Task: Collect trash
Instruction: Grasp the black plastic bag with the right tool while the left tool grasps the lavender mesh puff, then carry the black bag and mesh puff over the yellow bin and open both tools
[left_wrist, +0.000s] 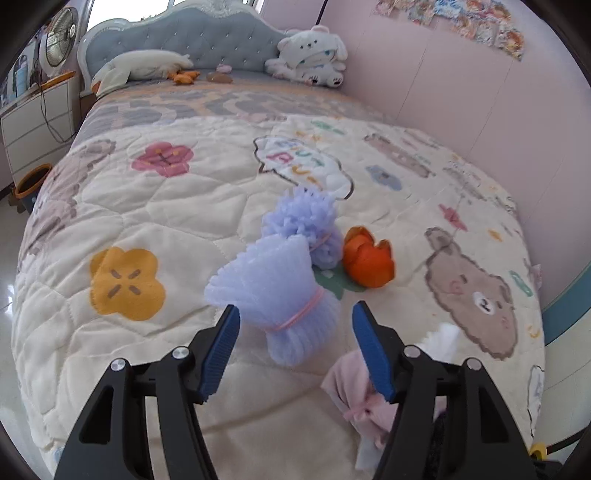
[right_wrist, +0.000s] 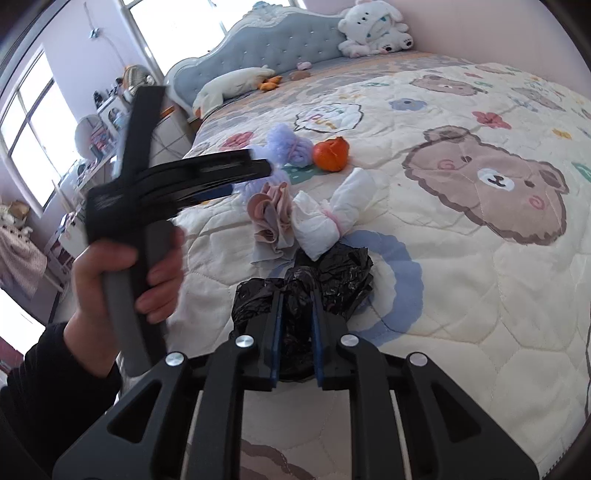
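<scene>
Left gripper (left_wrist: 291, 314) wide open around a purple foam net bundle (left_wrist: 280, 295), crumpled orange peel (left_wrist: 369, 260) at 2 o'clock, right gripper (right_wrist: 297, 295) squeezed on a crinkly black plastic bag (right_wrist: 332, 273), bare left hand (right_wrist: 122, 280) upright on its grey handle

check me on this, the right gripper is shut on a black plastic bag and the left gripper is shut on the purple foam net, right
Not quite: the left wrist view shows the left gripper open, its fingers either side of the purple foam net. The right gripper is indeed shut on the black plastic bag.

- A home bedroom: a cream quilted bedspread printed with bears and flowers (left_wrist: 177, 206) spreads ahead of the gripper.
- Beyond it, a tufted grey-blue headboard (left_wrist: 192, 40) and a white plush cat toy (left_wrist: 314, 57).
- Far left, a white drawer chest (left_wrist: 33, 125) under a standing fan (left_wrist: 59, 37).
</scene>
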